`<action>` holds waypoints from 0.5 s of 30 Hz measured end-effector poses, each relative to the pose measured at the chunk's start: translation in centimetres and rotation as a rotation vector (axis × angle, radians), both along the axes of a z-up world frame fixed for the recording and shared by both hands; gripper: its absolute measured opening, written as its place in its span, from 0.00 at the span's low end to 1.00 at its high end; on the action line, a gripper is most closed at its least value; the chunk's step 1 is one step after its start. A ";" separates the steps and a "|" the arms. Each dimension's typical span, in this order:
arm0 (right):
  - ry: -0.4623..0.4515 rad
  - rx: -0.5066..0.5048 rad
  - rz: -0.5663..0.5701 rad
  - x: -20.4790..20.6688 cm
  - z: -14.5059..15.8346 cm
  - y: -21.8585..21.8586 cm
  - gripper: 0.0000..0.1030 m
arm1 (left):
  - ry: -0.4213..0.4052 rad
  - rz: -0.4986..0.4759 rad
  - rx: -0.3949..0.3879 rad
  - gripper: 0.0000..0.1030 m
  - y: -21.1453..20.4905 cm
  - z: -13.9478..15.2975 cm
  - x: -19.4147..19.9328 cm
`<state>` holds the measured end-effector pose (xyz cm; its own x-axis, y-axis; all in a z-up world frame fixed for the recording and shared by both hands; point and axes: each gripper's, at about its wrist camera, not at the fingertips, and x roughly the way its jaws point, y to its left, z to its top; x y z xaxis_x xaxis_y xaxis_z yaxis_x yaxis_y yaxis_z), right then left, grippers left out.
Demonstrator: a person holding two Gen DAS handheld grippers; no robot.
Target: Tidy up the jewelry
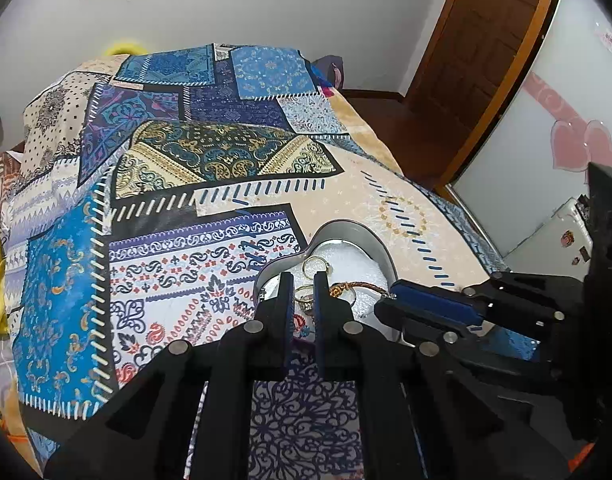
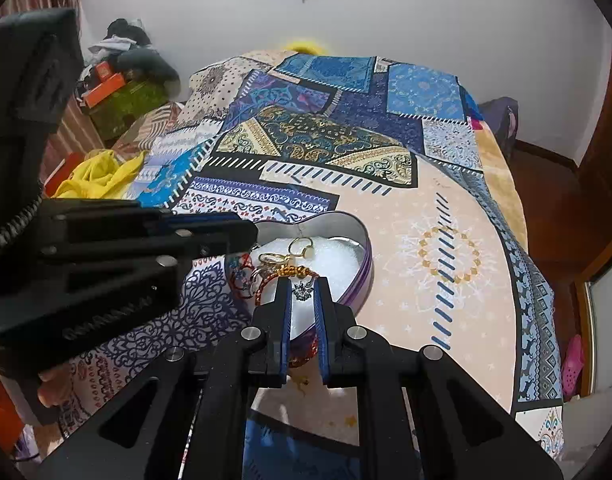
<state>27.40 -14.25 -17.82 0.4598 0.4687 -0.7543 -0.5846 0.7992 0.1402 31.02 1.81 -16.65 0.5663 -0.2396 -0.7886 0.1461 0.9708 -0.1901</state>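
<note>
A heart-shaped metal tin point(image 1: 359, 229) point(image 2: 365, 268) lined with white foam point(image 2: 337, 260) lies on the bedspread. Inside it are gold rings point(image 1: 316, 266) point(image 2: 300, 246), a red and gold braided bracelet point(image 1: 365, 288) point(image 2: 268, 285) and a small silver charm point(image 2: 304, 292). My left gripper point(image 1: 304, 280) point(image 2: 252, 236) hovers over the tin's left lobe. Its jaws stand nearly together, and a gold ring point(image 1: 306, 297) shows through the slit. My right gripper point(image 2: 304, 285) point(image 1: 387, 300) reaches over the tin's near edge. It too is shut to a narrow slit, with the charm just beyond its tips. Neither visibly grips anything.
The blue and beige patchwork bedspread point(image 1: 210, 152) covers the whole bed. A yellow cloth point(image 2: 100, 176) and boxes with clothes point(image 2: 118, 88) lie off its left side. A wooden door point(image 1: 485, 64) and a white panel with pink hearts point(image 1: 569, 148) stand to the right.
</note>
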 end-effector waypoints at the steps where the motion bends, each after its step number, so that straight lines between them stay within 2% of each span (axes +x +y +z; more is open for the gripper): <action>1: 0.004 -0.002 -0.003 0.1 0.1 0.0 0.10 | -0.004 0.003 -0.004 0.11 0.2 0.3 -0.3; 3: 0.004 -0.008 -0.011 0.1 0.4 0.0 0.10 | -0.008 0.010 -0.006 0.21 0.5 0.8 -0.6; 9: -0.030 -0.007 -0.031 -0.8 2.6 -0.7 0.12 | -0.047 0.033 -0.002 0.22 1.2 3.2 -2.5; 15: -0.165 0.034 -0.058 -4.0 7.8 -2.3 0.13 | -0.142 0.046 -0.047 0.22 2.0 7.6 -6.2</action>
<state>23.36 -16.53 -10.00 0.6029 0.4617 -0.6507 -0.5548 0.8287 0.0740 24.85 3.84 -9.03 0.6821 -0.2461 -0.6886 0.1307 0.9675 -0.2164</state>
